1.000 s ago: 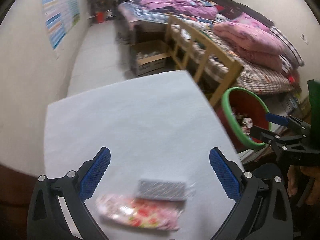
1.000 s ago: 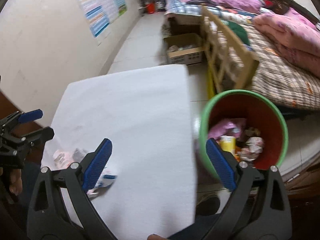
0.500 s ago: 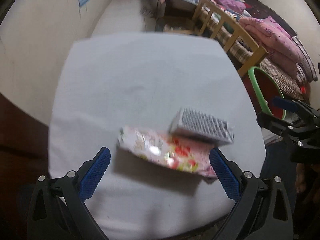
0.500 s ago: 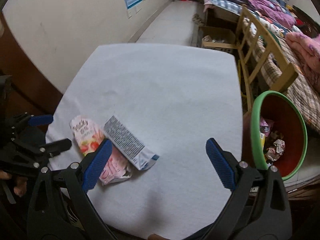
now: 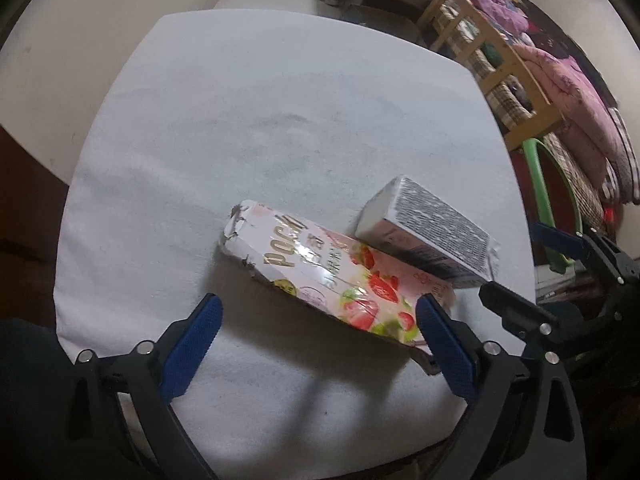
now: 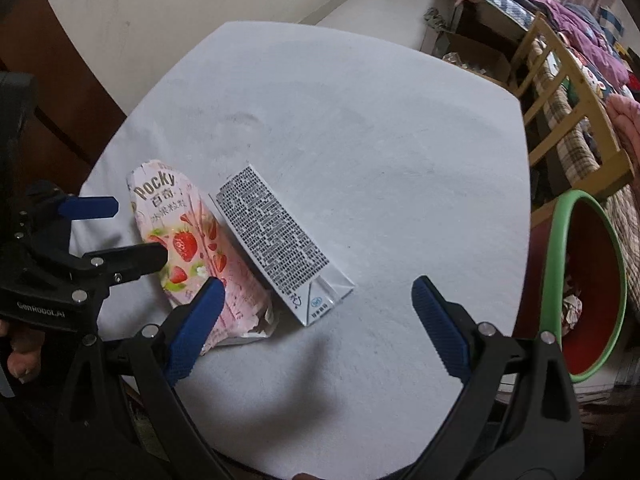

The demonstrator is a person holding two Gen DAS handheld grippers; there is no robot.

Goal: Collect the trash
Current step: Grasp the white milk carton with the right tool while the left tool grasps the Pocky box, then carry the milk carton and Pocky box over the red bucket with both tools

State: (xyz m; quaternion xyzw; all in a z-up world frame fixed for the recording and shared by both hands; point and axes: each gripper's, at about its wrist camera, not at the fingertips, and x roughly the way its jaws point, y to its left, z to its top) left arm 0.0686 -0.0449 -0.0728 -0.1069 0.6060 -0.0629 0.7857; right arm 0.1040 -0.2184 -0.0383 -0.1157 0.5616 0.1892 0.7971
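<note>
- The Pocky box (image 5: 320,272), torn and flattened at one end, is seen lying on the white table (image 5: 280,100) just ahead of the left gripper (image 5: 320,344), between the lines of its two fingers.
- The left gripper's fingers are spread wide and nothing is held; the right-hand pad appears to touch the box's near corner, though this cannot be told for certain.
- A white drink carton (image 6: 276,244) is laid alongside the box, touching it, forward of the right gripper (image 6: 316,320), whose fingers are likewise spread and empty.
- The red bin (image 6: 588,280) with the green rim is placed past the right finger, off the table edge.
- Risk, as judged: the box could be pushed or crushed further if closed on askew, and the carton could be dragged along by contact.
</note>
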